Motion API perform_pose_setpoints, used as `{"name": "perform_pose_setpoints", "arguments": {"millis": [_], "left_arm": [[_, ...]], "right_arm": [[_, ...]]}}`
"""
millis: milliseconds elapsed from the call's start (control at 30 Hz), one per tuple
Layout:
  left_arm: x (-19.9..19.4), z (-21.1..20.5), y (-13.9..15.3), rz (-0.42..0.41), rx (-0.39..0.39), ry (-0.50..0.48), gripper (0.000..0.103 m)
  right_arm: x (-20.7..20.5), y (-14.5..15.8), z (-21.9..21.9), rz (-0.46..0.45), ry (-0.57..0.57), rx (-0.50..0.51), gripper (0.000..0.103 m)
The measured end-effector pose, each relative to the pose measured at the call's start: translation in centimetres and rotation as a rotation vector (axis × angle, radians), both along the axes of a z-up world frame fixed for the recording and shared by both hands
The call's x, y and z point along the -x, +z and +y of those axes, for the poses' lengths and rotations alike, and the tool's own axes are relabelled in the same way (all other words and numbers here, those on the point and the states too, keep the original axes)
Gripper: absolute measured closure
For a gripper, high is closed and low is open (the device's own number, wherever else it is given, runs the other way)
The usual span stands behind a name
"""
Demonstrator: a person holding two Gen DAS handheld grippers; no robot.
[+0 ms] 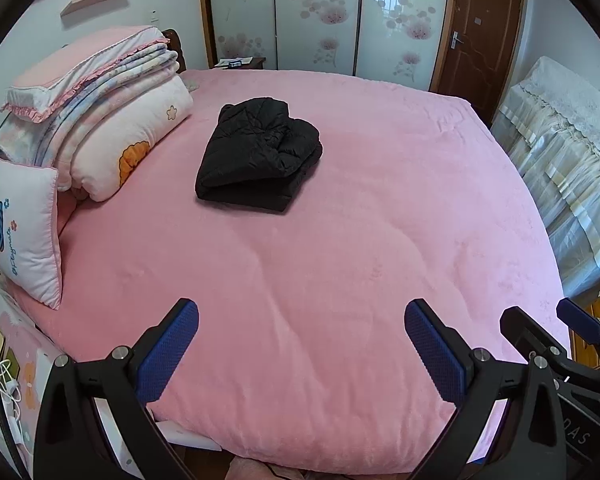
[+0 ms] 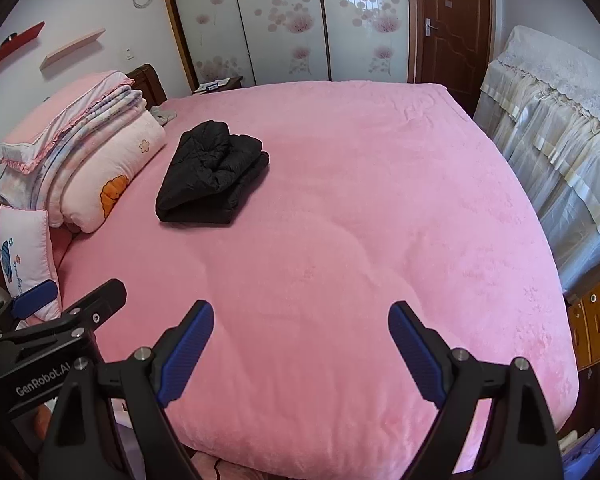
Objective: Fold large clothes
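Both our claws, left claw (image 1: 301,322) and right claw (image 2: 301,322), hang released; the black puffy quilted jacket (image 1: 256,156), upper left of centre, looks soft and slippery, so we'd pinch its folded edge.

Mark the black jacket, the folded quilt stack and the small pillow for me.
black jacket (image 1: 256,156), left wrist view, middle of its folded top.
folded quilt stack (image 1: 112,120), left wrist view, front roll.
small pillow (image 1: 24,232), left wrist view, printed face.

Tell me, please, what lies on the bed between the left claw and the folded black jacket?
Nothing: in the left wrist view, only bare pink blanket stretches from the open left claw up to the black jacket.
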State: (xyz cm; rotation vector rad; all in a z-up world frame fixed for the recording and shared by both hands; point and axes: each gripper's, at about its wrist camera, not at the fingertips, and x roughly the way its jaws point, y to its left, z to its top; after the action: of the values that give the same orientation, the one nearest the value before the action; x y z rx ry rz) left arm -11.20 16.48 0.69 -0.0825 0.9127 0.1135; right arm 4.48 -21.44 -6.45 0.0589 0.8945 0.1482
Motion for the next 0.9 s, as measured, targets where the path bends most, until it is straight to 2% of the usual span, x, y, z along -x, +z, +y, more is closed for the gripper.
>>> {"name": "perform_pose_setpoints", "arguments": {"millis": [900], "left_arm": [[0.5, -0.7, -0.2, 0.014, 0.01, -0.001, 0.001]], "right_arm": [[0.3, 0.8, -1.4, -0.014, -0.007, 0.024, 0.013]]}}
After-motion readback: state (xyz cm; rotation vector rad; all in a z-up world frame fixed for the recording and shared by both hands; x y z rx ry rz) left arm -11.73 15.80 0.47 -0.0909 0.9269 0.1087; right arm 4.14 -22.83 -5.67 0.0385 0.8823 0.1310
